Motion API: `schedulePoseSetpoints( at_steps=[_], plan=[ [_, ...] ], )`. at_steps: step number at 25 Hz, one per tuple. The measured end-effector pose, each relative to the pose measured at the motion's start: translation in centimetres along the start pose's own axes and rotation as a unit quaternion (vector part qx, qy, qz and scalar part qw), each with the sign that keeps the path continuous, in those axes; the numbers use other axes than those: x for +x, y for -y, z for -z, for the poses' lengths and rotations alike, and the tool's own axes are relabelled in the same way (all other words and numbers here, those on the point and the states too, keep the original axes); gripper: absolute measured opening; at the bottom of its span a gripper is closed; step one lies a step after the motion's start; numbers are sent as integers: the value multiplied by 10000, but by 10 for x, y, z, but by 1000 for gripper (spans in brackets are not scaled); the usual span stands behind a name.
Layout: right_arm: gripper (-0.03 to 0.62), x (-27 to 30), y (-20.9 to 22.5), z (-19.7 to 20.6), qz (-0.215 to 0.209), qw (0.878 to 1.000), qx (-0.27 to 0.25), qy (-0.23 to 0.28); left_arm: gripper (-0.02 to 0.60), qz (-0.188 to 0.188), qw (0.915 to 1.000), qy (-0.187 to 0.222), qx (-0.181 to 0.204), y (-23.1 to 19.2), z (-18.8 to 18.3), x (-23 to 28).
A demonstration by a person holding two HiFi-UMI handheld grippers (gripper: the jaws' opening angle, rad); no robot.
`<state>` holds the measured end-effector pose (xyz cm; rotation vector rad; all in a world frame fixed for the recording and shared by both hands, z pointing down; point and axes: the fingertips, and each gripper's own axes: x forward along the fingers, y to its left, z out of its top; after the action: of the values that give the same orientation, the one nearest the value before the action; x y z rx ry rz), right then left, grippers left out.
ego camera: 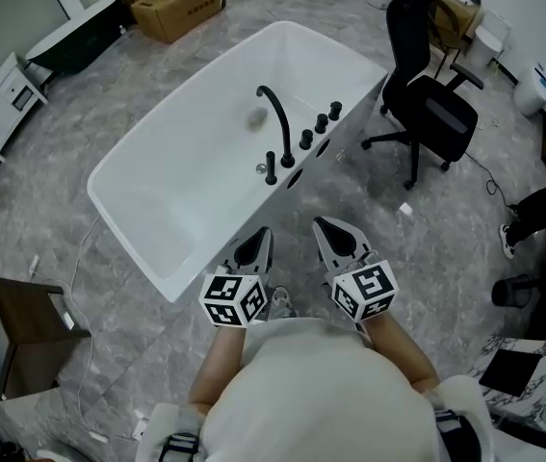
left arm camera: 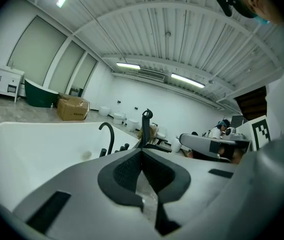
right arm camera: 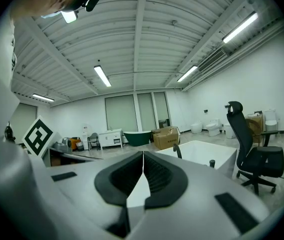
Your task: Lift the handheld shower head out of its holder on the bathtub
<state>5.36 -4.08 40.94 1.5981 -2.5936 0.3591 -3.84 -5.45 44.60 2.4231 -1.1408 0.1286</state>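
The white bathtub (ego camera: 147, 210) stands on the grey floor ahead of me. On its right rim is a black gooseneck spout (ego camera: 277, 123) with three knobs (ego camera: 321, 123) beyond it. The slim black handheld shower head (ego camera: 271, 168) stands upright in its holder at the near end of that row. My left gripper (ego camera: 262, 233) and right gripper (ego camera: 320, 223) are held side by side over the floor, short of the tub's near corner, both shut and empty. The left gripper view shows the spout (left arm camera: 107, 131) beyond the shut left gripper (left arm camera: 142, 150). The right gripper view shows the tub (right arm camera: 207, 151) past the shut right gripper (right arm camera: 143, 154).
A black office chair (ego camera: 427, 94) stands right of the tub, close to the fixture side. At the far left are a cardboard box (ego camera: 171, 3) and a dark green tub (ego camera: 75, 37). A wooden side table (ego camera: 13, 325) sits at near left. Equipment clutters the right edge.
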Motion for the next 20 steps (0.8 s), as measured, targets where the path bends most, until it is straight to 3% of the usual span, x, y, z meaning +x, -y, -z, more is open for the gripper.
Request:
schedulePoseSetpoints(
  at_steps=[11,20],
  plan=[
    [18,86,17,-5,64,10000,14,5,20,31,9999,-93,32,-71,-23,40],
    [20,125,47,30,131,9994,-40,-315,20,-215,9989,-372,-185,-98,0,54]
  ],
)
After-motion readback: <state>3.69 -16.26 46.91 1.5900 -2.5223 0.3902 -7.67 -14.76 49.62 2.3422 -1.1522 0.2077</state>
